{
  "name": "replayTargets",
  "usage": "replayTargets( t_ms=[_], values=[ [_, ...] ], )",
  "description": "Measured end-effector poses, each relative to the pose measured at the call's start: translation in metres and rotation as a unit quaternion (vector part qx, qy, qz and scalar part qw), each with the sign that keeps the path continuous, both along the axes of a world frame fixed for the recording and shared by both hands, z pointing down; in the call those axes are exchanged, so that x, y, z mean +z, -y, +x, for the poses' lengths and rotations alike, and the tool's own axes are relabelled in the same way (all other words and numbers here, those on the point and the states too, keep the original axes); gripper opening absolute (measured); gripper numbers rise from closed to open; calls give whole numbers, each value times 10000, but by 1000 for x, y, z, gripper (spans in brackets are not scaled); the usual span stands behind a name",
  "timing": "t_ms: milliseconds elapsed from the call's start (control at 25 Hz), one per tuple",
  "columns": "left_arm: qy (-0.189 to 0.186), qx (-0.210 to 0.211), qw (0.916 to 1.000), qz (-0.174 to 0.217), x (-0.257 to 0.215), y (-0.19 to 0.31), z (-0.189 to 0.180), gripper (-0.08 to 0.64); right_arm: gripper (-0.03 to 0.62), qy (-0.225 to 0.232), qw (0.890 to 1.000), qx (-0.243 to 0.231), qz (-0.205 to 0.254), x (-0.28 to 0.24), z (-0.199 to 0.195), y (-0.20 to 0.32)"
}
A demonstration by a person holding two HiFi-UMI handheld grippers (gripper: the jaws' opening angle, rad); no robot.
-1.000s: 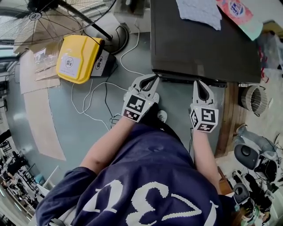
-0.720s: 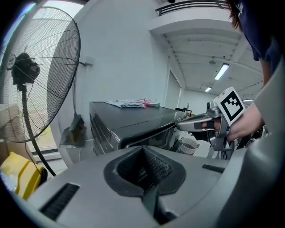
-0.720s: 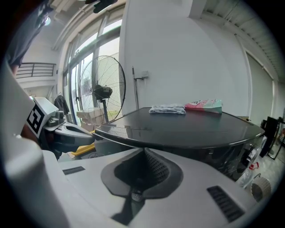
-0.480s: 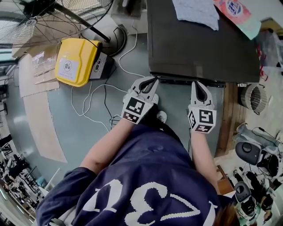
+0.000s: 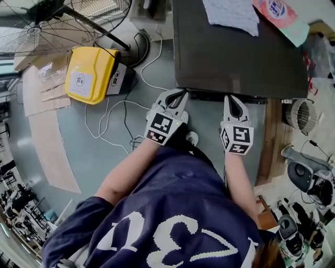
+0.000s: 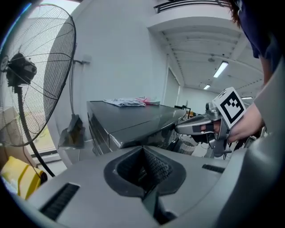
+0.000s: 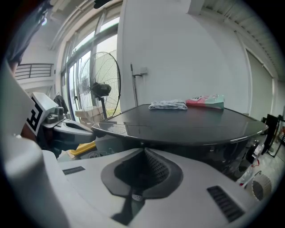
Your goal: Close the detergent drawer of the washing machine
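The washing machine has a dark glossy top and fills the upper right of the head view. Its front face is seen edge-on from above, so I cannot make out the detergent drawer. My left gripper is shut, with its tips just short of the machine's front left corner. My right gripper is shut too, and its tips are at the front edge near the middle. In the left gripper view the machine stands ahead, with the right gripper beside it. The right gripper view looks across the top. Neither gripper holds anything.
A folded cloth and a pink-and-green packet lie on the machine's top. On the floor to the left are a yellow case, a standing fan, loose white cables and cardboard. A small round appliance stands at the right.
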State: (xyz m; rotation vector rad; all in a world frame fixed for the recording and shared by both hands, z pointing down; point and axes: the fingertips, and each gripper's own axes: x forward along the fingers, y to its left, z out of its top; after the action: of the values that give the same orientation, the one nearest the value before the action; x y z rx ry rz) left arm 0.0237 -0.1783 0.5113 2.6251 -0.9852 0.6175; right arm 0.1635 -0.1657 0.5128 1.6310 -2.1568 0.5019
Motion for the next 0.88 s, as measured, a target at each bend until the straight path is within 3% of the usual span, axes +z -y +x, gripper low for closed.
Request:
replayTargets(
  t_ms=[440,680,880],
  values=[
    [-30,143,9998,99,-4,0,4,17,17,-28,9999,-131,-44,-1,-2,1],
    [-390,186,9966,698,-62,11,19,17,17,34,9992,-258,310,-32,-9,-3],
    [-658,2,9884,1367,-112,29,16,17,17,94,9959,-211,877,-83,-9,6]
  ],
)
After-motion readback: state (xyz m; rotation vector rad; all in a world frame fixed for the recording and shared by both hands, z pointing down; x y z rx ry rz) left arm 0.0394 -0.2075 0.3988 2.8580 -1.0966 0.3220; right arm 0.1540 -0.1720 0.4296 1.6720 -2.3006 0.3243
